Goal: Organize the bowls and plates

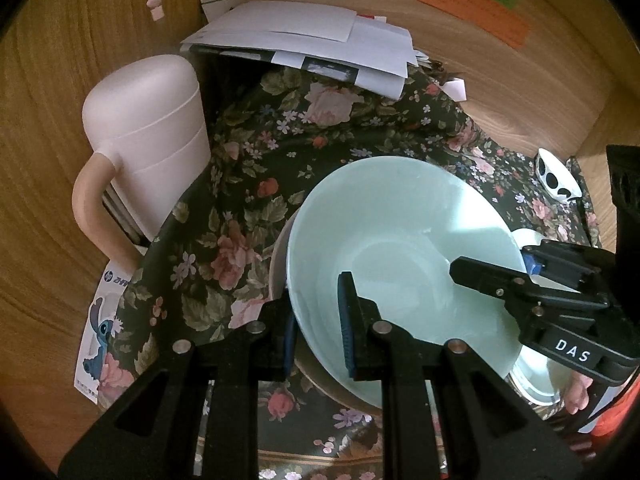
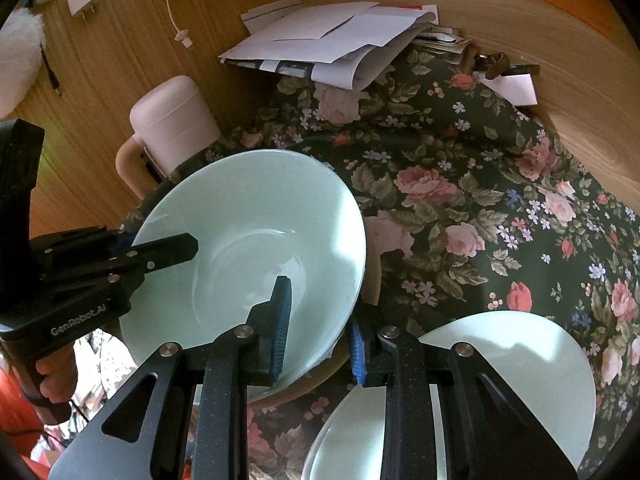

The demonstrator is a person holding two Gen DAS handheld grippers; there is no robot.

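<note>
Between each hand-held gripper's (image 1: pixel 318 320) narrowed fingers sits the mint bowl's (image 1: pixel 400 216) rim, clamped.

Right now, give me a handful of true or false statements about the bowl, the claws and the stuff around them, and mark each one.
1. Both claws grip the rim of the same pale green bowl, the left claw and the right claw on opposite sides. True.
2. The bowl is full of soup. False: it is empty.
3. A pink mug stands beside the flowered cloth. True.
4. A stack of papers lies behind the cloth, near the wooden wall. True.
5. The cloth is plain white. False: it is dark with roses and leaves.
6. There is no other dish nearby. False: a second pale green dish sits under the right claw.
</note>
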